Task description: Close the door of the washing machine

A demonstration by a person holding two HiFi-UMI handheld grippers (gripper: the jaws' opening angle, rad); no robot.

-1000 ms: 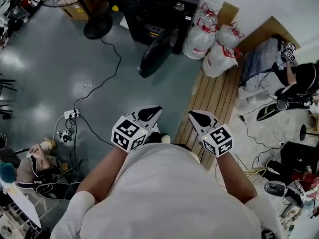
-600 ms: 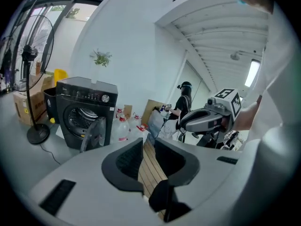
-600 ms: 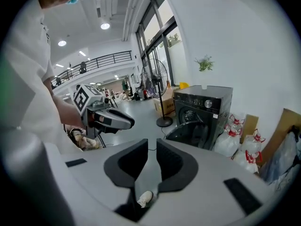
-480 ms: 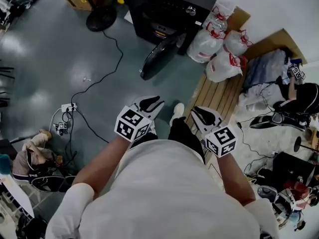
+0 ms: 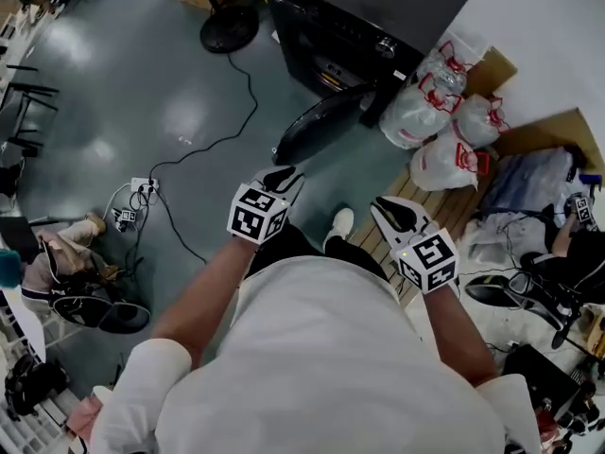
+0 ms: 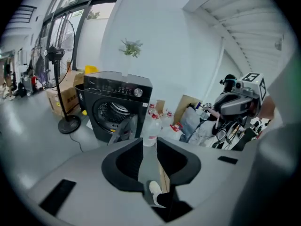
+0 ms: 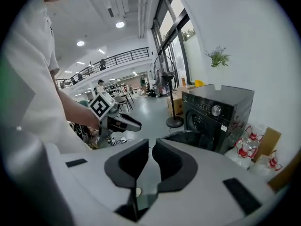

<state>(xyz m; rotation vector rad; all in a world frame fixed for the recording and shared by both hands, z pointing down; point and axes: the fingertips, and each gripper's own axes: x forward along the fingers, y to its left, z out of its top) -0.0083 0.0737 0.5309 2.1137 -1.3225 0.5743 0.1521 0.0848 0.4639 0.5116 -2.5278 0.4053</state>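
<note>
Your black front-loading washing machine (image 5: 378, 12) stands at the upper centre of the head view. Its round dark door (image 5: 317, 129) hangs open just below. Your left claw (image 5: 284, 176) is opening, nothing between. Your right claw (image 5: 386, 210) stands slightly apart, empty. Both are apart from the door.
</note>
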